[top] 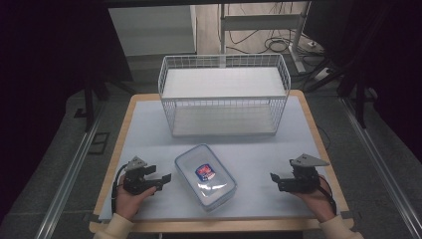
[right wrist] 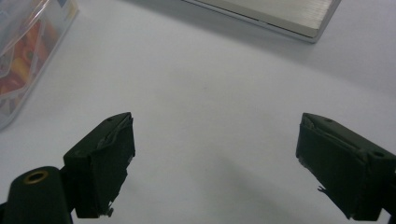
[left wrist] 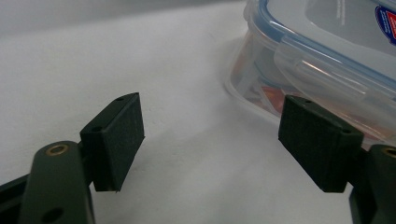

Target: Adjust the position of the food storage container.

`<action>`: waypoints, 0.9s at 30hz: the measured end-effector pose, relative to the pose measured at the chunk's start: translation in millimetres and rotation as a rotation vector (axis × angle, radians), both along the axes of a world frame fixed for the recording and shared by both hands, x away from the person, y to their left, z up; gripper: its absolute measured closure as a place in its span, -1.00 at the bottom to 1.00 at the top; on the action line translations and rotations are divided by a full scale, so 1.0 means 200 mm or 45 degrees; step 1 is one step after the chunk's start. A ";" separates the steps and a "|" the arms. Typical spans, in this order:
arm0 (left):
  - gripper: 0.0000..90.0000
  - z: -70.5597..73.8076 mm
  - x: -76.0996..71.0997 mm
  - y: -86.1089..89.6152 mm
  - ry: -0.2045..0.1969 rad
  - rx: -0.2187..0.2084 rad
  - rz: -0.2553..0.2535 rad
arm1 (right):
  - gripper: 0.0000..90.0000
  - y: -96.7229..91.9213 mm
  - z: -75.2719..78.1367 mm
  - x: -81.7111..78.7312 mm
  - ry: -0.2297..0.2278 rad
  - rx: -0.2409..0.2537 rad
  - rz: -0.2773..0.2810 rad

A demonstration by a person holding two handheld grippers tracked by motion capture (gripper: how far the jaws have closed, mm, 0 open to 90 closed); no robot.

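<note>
A: Nearest the person, the left tool (top: 158, 180) rests low on the tabletop (top: 149, 124), its jaws spread wide with nothing between them; the clear lidded food container (top: 205, 177) lies just beside it, apart from the pads.

B: And the right tool (top: 279, 181)?

A: Also wide and empty, farther from the container, with bare tabletop between the two.

B: So how far along does the work look?

A: Barely begun, by the look of it. The container sits untouched in the near middle, lid on with a blue seal and a label on top. Everything is left to do: closing in, gripping, lifting.

B: Any room for that?

A: Plenty on both sides. Beyond the container stands the white wire basket (top: 224, 115), near the far edge; its front wall is the one obstacle ahead.
</note>
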State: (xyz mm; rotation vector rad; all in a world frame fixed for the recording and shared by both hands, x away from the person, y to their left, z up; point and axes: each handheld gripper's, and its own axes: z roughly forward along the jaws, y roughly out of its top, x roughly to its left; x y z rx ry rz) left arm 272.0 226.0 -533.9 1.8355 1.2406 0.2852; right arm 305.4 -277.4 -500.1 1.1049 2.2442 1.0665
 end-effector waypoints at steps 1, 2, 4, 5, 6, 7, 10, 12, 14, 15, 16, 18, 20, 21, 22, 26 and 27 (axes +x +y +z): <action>-0.51 0.00 0.00 0.00 0.000 0.000 0.000 | -0.74 0.00 0.00 0.00 0.000 0.000 0.000; -0.51 0.01 0.00 0.00 -0.007 -0.005 0.004 | -0.74 0.00 0.00 -0.01 -0.004 -0.007 -0.001; -0.49 0.01 0.00 0.00 -0.008 -0.004 0.004 | -0.74 0.00 0.00 -0.01 -0.008 -0.022 -0.001; -0.49 0.01 0.00 0.00 -0.008 -0.006 0.002 | -0.74 0.00 0.00 -0.01 -0.008 -0.022 -0.001; -0.47 0.01 0.00 0.00 -0.006 -0.006 0.003 | -0.74 0.01 0.00 -0.01 -0.010 -0.033 -0.005; -0.44 0.02 0.00 0.01 -0.003 -0.005 0.006 | -0.74 0.01 -0.01 -0.01 -0.013 -0.041 -0.007; -0.36 0.02 -0.01 0.02 0.022 -0.012 0.030 | -0.74 0.02 -0.01 -0.01 -0.015 -0.062 0.000; -0.29 0.03 -0.01 0.02 0.028 -0.030 0.023 | -0.74 0.02 -0.02 -0.01 -0.016 -0.082 0.002; -0.17 0.04 -0.01 0.02 0.022 -0.030 0.015 | -0.74 0.03 -0.02 -0.02 -0.027 -0.088 0.011; -0.12 0.05 -0.01 0.02 0.019 -0.031 0.004 | -0.74 0.03 -0.02 -0.02 -0.032 -0.088 0.013; 0.02 0.06 -0.02 0.01 0.003 -0.025 -0.021 | -0.74 0.03 -0.02 -0.02 -0.037 -0.091 0.014; 0.19 0.08 -0.03 0.01 -0.008 -0.017 -0.043 | -0.74 0.03 -0.02 -0.02 -0.037 -0.101 0.012; 0.33 0.09 -0.04 0.00 -0.016 -0.017 -0.054 | -0.74 0.03 -0.02 -0.02 -0.035 -0.103 0.011; 0.43 0.10 -0.05 0.00 -0.024 -0.018 -0.067 | -0.74 0.03 -0.02 -0.02 -0.034 -0.105 0.009; 0.53 0.12 -0.06 0.00 -0.033 -0.028 -0.079 | -0.74 0.03 -0.02 -0.02 -0.033 -0.110 0.009; 0.83 0.17 -0.11 -0.01 -0.061 -0.080 -0.121 | -0.74 0.03 -0.02 -0.02 -0.039 -0.116 0.003; 0.88 0.18 -0.12 -0.02 -0.060 -0.084 -0.136 | -0.74 0.03 -0.02 -0.03 -0.041 -0.118 0.005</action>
